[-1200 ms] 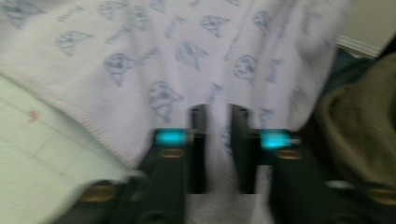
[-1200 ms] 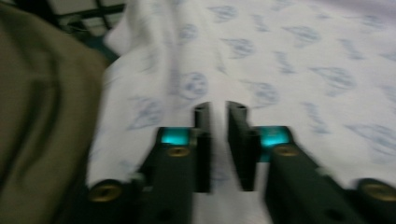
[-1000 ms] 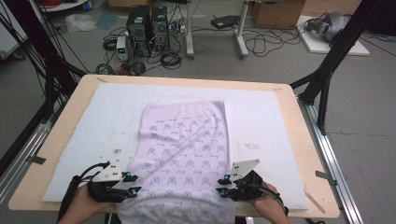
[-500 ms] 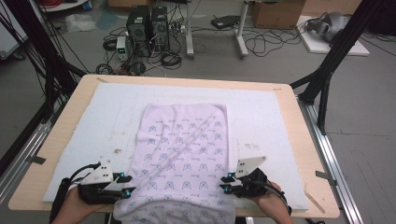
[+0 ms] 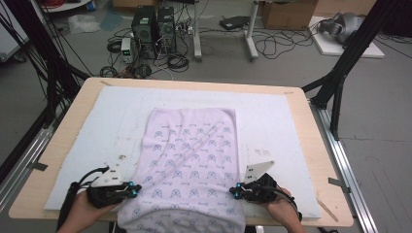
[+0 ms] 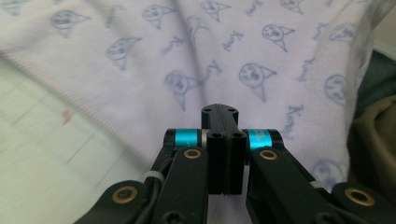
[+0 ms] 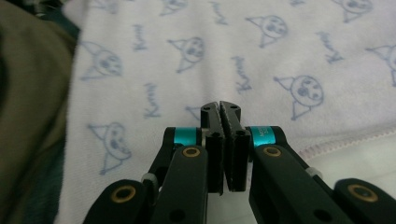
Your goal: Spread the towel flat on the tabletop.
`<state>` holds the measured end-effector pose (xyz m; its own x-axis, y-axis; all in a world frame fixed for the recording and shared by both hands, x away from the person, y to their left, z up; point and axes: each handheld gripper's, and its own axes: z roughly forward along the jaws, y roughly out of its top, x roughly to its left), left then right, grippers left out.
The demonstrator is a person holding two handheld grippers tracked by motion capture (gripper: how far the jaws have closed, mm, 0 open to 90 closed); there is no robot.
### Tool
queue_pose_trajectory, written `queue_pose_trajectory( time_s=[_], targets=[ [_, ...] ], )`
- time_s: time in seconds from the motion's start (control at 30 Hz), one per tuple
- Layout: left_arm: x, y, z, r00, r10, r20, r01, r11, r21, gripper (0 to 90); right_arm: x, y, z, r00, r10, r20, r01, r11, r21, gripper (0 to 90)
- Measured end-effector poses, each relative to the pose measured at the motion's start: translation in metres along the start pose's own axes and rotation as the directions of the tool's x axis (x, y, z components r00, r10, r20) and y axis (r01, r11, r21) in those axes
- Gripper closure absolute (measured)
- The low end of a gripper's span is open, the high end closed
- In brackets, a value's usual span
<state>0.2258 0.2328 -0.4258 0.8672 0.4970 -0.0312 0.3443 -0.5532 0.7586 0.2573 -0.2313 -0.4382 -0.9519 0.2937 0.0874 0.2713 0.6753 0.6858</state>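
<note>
Grey concrete floor point(image 5: 384, 121), tangled black cables point(image 5: 284, 43) lay across it, two computer towers point(image 5: 154, 22) stood behind the wooden table point(image 5: 311, 145), cardboard box point(image 5: 286, 12) beyond, black frame legs point(image 5: 340, 73).

Mounted high on the person's side of the counter point(image 5: 320, 145), looking forward and down across it to the floor beyond. Riding on the left tool point(image 6: 223, 112), aimed along its jaws, very near the patterned cloth point(image 6: 224, 51). Riding on the right tool point(image 7: 220, 108), likewise close over the cloth point(image 7: 233, 51). Shared by all three: the cloth's near end point(image 5: 187, 194), seen whole from above.
</note>
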Motion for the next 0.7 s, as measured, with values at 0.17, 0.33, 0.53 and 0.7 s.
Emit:
queue_pose_trajectory(
  time_s=[0.17, 0.33, 0.53, 0.7],
  targets=[
    [0.001, -0.004, -0.013, 0.9997, -0.02, -0.013, 0.02, 0.9997, -0.01, 78.7, 0.011, -0.002, -0.008, 0.9997, -0.015, -0.021, 0.014, 1.0, -0.015, 88.8],
    [0.0, 0.002, 0.014, 0.9997, -0.022, 0.011, 0.022, 0.9991, 0.037, 60.8, 0.005, -0.003, -0.013, 0.9999, 0.012, -0.011, -0.012, 0.999, -0.031, 79.5],
    [-0.004, 0.001, 0.023, 0.9998, 0.009, 0.017, -0.009, 0.9989, 0.046, 85.7, 0.002, -0.011, -0.008, 0.9998, 0.022, -0.001, -0.022, 1.0, -0.009, 88.1],
    [-0.001, -0.005, 0.012, 0.9998, -0.015, 0.012, 0.014, 0.9993, 0.033, 86.8, 0.005, -0.015, -0.013, 0.9998, 0.014, -0.014, -0.014, 1.0, -0.006, 88.3]
  ],
)
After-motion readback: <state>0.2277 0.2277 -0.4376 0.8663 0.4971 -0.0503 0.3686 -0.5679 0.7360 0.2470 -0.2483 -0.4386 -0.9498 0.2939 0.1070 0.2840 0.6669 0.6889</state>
